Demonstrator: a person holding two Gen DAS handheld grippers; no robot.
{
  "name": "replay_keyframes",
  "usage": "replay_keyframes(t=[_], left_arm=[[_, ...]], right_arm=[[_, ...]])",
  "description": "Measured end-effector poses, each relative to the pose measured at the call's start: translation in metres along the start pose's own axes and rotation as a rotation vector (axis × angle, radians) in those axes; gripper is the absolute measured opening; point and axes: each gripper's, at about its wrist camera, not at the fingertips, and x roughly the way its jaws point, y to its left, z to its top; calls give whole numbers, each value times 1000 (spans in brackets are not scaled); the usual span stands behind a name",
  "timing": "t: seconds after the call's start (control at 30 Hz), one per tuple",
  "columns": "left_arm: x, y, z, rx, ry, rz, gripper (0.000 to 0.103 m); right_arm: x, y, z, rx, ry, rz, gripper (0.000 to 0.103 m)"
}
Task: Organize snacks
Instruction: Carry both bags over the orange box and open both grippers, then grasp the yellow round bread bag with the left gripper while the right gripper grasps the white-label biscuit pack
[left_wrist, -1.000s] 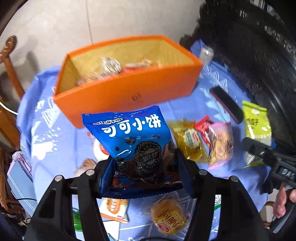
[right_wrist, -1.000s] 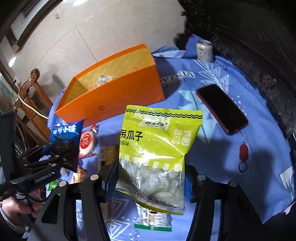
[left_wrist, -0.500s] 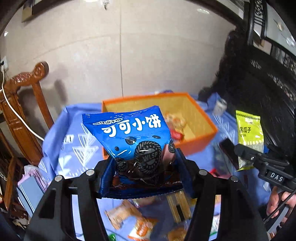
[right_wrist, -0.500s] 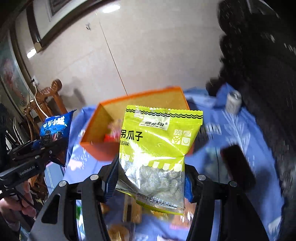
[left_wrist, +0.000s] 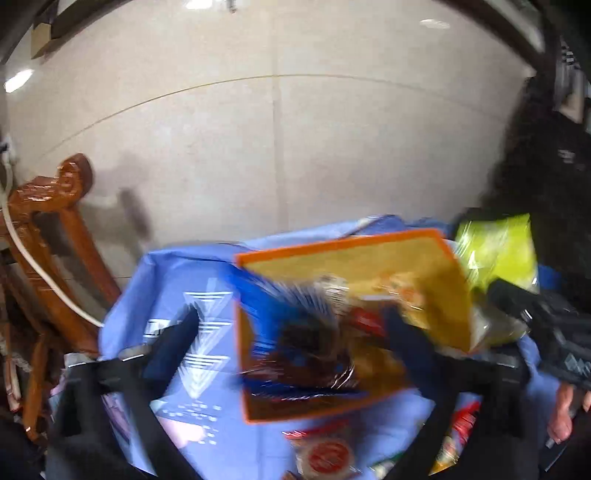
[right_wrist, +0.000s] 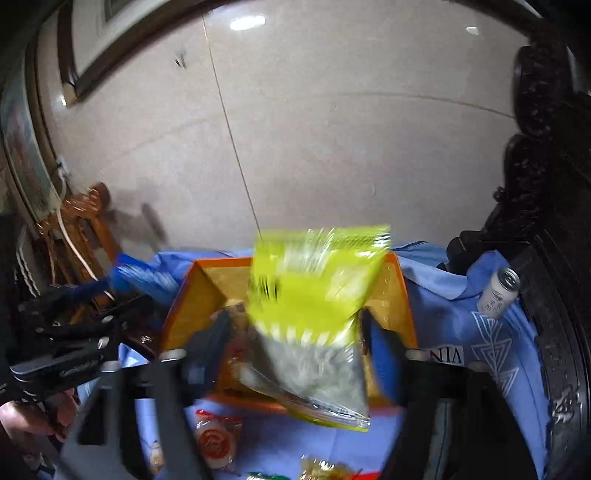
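Note:
Over the blue-clothed table stands an orange box (left_wrist: 332, 242) holding several snacks. My left gripper (left_wrist: 290, 332) hovers above it, jaws opening wide. A blurred blue cookie bag (left_wrist: 295, 332) drops loose between the fingers into the box. In the right wrist view my right gripper (right_wrist: 295, 343) hangs over the same orange box (right_wrist: 399, 295), its jaws also opening. The yellow-green seed bag (right_wrist: 314, 295) is blurred, tilting free of the pads. That yellow-green bag (left_wrist: 495, 251) also shows at the left view's right edge.
A wooden chair (left_wrist: 55, 221) stands at the table's left and dark carved furniture (right_wrist: 546, 184) at its right. A drink can (right_wrist: 498, 291) sits at the back right. Loose snack packets (left_wrist: 325, 454) lie in front of the box. A person's hand (right_wrist: 37, 417) grips the left tool.
Both grippers rose and came forward over the orange box. Their jaws went from shut on the bags to wide apart, and both bags are falling free.

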Motion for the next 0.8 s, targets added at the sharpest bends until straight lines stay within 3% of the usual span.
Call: replay_keyframes(t=[0.23, 0.43, 0.63, 0.8], left_arm=[[5, 12, 1, -25, 17, 9, 99], [-19, 8, -15, -21, 14, -10, 99], [-53, 6, -45, -16, 2, -17, 99], [-70, 5, -85, -22, 20, -33, 99]], right_arm=[[0, 9, -14, -2, 9, 18, 92], [-25, 18, -32, -1, 11, 37, 92], [-69, 23, -56, -16, -21, 49, 92], [-96, 23, -96, -47, -8, 27, 92]])
